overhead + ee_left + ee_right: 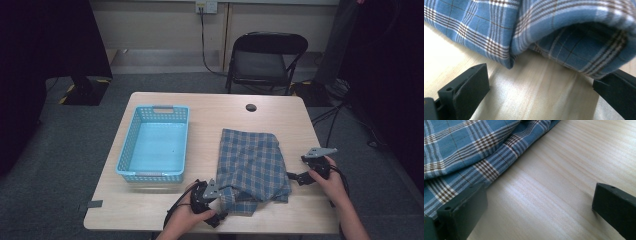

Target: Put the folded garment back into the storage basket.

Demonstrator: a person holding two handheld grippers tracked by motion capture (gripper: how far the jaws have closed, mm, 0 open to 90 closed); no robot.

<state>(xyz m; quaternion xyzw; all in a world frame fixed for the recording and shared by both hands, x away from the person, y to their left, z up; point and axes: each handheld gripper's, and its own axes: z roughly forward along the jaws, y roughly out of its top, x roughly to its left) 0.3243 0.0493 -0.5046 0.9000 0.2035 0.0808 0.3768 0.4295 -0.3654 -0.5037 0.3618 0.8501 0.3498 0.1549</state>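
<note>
Cloth: the blue plaid woven cloth (254, 165) lies loosely folded on the light wooden table (210, 120), right of centre, with its near edge bunched and rumpled toward you.
Basket: the light blue slotted plastic basket (131, 150) stands to the left of the cloth, apart from it and holding nothing.
Left gripper: your left gripper (216, 196) sits at the cloth's near left corner; its jaws stand wide apart with nothing gripped, and in the left gripper view a fold of fabric (574, 42) hangs just ahead of them.
Right gripper: your right gripper (296, 176) rests at the cloth's right edge, jaws spread fully and gripping nothing; one jaw lies at or over the hem (486, 172), the other over bare wood.
Step in hand: likely taking hold of the cloth at two points.
How to do it well: slide each lower jaw flat along the tabletop under a single hem, not the whole bundle. Close only once fabric sits deep between the pads. Grip both sides at matching edges so the cloth lifts evenly.
</note>
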